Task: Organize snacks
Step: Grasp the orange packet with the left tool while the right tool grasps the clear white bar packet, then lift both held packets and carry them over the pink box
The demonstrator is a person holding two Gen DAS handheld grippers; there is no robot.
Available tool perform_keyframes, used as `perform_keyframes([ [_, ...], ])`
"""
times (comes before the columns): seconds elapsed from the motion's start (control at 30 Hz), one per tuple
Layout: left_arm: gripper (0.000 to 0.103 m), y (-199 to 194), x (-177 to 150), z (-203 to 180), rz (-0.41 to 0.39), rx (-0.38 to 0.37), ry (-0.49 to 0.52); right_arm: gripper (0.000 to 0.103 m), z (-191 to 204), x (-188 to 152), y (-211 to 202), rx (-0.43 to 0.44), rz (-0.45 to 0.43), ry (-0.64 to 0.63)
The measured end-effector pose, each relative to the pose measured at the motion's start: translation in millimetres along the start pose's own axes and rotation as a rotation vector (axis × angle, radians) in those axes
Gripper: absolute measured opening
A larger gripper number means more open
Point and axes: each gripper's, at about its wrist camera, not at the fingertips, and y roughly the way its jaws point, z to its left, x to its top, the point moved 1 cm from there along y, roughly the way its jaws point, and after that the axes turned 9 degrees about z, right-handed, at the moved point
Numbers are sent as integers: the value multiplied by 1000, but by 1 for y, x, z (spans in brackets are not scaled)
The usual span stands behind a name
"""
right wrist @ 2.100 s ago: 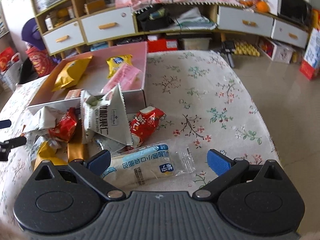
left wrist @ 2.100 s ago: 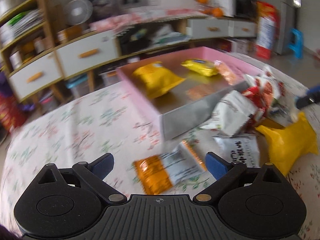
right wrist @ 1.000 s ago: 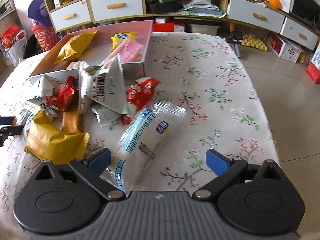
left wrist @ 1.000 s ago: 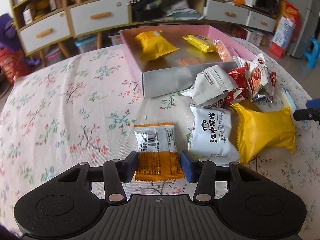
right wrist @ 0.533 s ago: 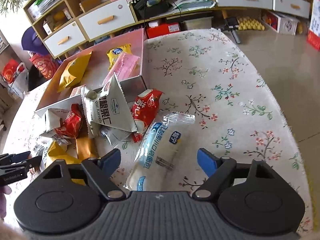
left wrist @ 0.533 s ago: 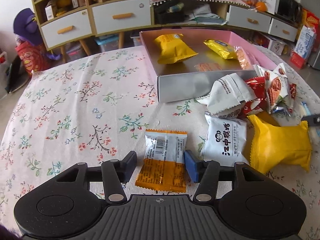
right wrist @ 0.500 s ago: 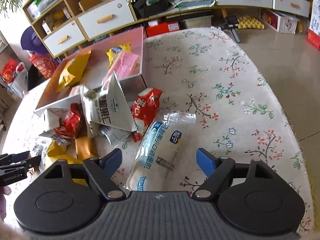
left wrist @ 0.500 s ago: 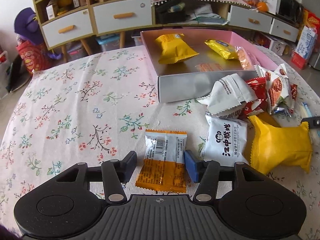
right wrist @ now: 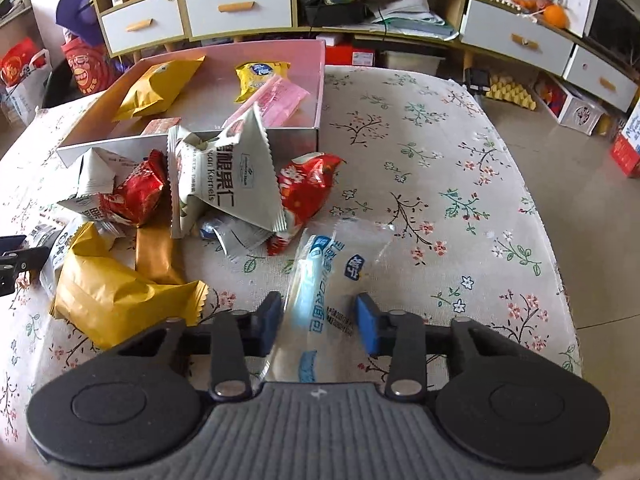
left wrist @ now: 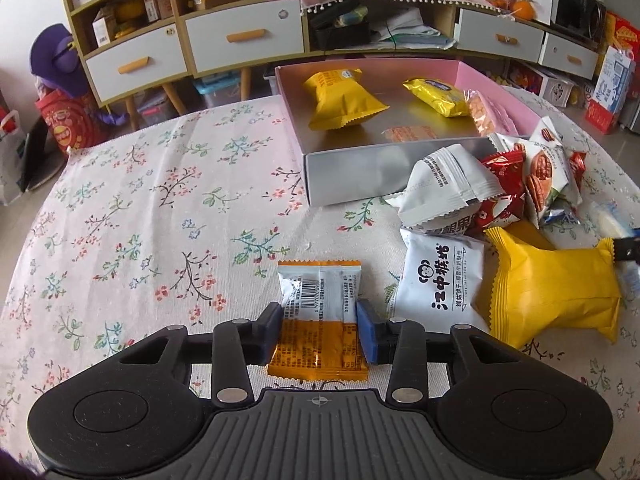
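Observation:
In the left wrist view my left gripper is closing, its blue pads pressing both side edges of a flat orange and white snack packet that lies on the flowered cloth. In the right wrist view my right gripper is also closing; a long clear and blue bread packet lies between its pads, bunched and squeezed. A pink box with a silver front wall holds several snacks. Loose packets are piled in front of it, among them a yellow pouch and a white packet.
The pile of white, red and gold packets lies left of my right gripper. The table's rounded edge drops to the floor on the right. Beyond the table stands a low cabinet with white drawers.
Both grippers have closed in: the left onto the orange and white packet, the right from wide open onto the bread packet. The bread packet has bunched up between the pads.

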Motion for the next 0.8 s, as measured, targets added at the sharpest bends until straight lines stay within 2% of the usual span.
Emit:
perform_keyframes([
  [0.03, 37, 0, 0, 0, 0, 1, -1, 20, 0, 0, 0, -3, 0, -2],
  [0.07, 37, 0, 0, 0, 0, 0, -3, 18, 0, 0, -1, 1, 1, -4],
  [0.3, 37, -1, 1, 2, 5, -5, -15, 17, 2, 1, -3, 10, 1, -3],
  [0.57, 37, -9, 9, 7, -13, -22, -55, 17, 0, 6, -14, 18, -37, 25],
  [0.8, 37, -19, 22, 10, -41, -41, -102, 17, -1, 13, -27, 61, -79, 61],
])
